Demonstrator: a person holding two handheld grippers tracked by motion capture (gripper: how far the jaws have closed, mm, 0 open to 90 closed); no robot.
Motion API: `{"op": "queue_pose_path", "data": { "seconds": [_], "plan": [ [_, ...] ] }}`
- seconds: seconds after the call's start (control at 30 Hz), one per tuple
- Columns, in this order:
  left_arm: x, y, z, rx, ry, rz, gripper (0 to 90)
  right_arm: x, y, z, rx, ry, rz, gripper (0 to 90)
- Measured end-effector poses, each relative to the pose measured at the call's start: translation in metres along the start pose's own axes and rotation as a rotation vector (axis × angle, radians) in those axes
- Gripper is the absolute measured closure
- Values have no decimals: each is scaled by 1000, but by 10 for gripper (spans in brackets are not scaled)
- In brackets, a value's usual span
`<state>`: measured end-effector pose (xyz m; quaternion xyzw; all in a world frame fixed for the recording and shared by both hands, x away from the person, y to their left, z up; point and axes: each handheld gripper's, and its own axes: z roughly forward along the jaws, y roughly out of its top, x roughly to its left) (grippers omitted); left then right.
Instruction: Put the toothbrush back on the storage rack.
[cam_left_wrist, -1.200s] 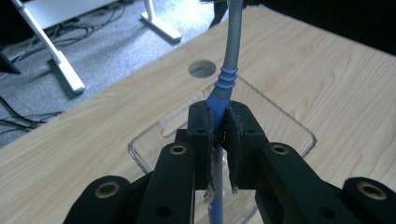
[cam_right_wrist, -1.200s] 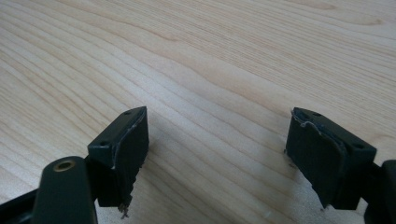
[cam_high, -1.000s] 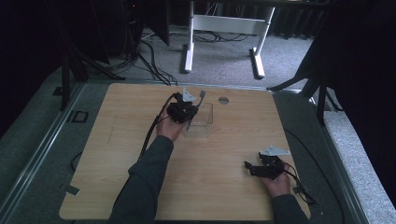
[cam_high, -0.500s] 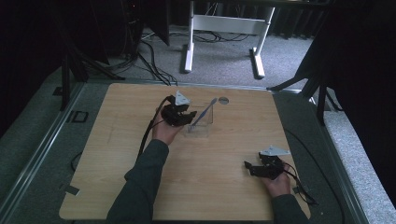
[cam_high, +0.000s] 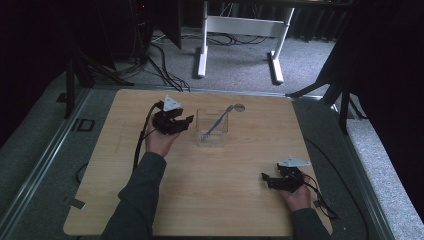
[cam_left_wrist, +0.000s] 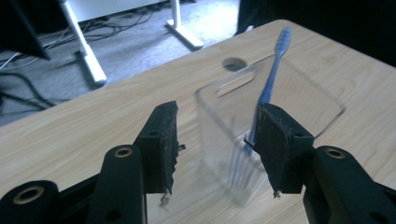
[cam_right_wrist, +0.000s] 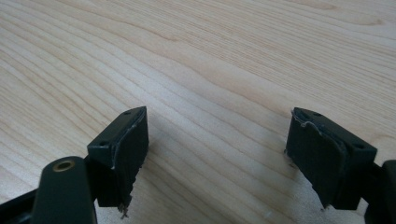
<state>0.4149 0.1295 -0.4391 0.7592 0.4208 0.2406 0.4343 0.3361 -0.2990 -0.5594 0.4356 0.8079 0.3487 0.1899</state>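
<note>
A: Grey carpet floor (cam_high: 240, 60) around one light wooden table (cam_high: 210, 185); white legs of another table (cam_high: 240, 25) beyond the far edge. Any readable writing?

B: None legible on the table, the container or either tool. No brand marks resolved.

A: Count of items?

B: One clear plastic container (cam_high: 212, 129), one blue toothbrush (cam_high: 218, 121), two grippers. One round hole (cam_high: 239, 107) in the tabletop near the far edge, just beyond the container.

A: Container contents?

B: Single toothbrush, leaning, bristle end up past the rim toward the hole, handle end down at the base. Container upright on the far half of the table, square-ish, ribbed lower wall in the left gripper view (cam_left_wrist: 243, 163).

A: Left gripper (cam_high: 175, 121)?

B: Held in the left hand (cam_high: 160, 141), just beside the container's left side. Jaws spread apart, nothing between them; in its own view the container stands just beyond the gap, not clamped.

A: Right gripper (cam_high: 272, 180)?

B: Near right corner, well apart from the container, low over bare wood. Jaws wide apart, holding nothing (cam_right_wrist: 215, 154).
</note>
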Motion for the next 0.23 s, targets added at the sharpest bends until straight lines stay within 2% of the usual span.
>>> {"op": "queue_pose_path", "data": {
  "seconds": [0.13,0.17,0.23],
  "plan": [
    [14,-17,-1,38,37,-38,477,0,0,0,1,0,1,207],
    [14,-17,-1,38,37,-38,467,0,0,0,1,0,1,207],
    [23,-31,3,88,60,-66,451,0,0,0,1,0,1,207]
  ]
}}
